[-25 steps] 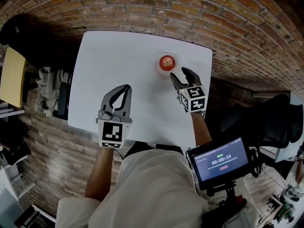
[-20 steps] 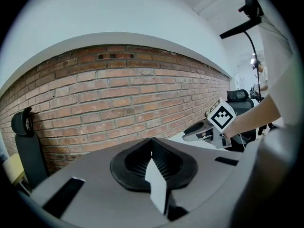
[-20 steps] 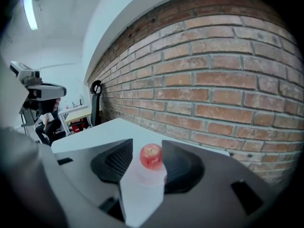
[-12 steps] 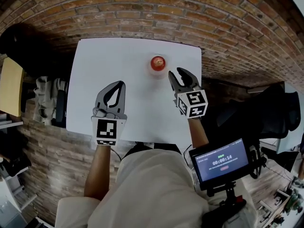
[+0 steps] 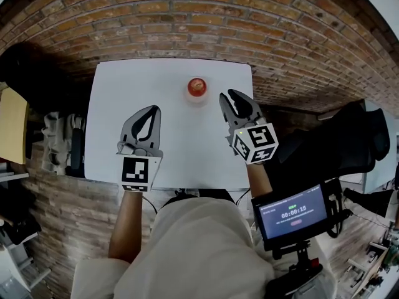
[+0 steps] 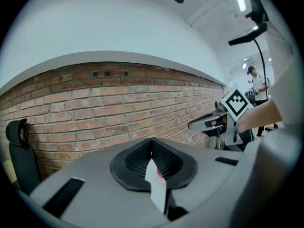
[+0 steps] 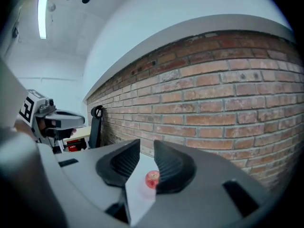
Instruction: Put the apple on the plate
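Head view: one apple [image 5: 196, 86], one plate [image 5: 196, 98]

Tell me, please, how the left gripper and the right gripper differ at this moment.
The left gripper's jaw tips meet. The right gripper's jaws stand a little apart and are closing, with nothing between them. In the head view the right gripper is close beside the apple on its plate, while the left gripper is farther off, over the white table. The left gripper points straight up the picture; the right gripper slants toward the apple. Both hold nothing.
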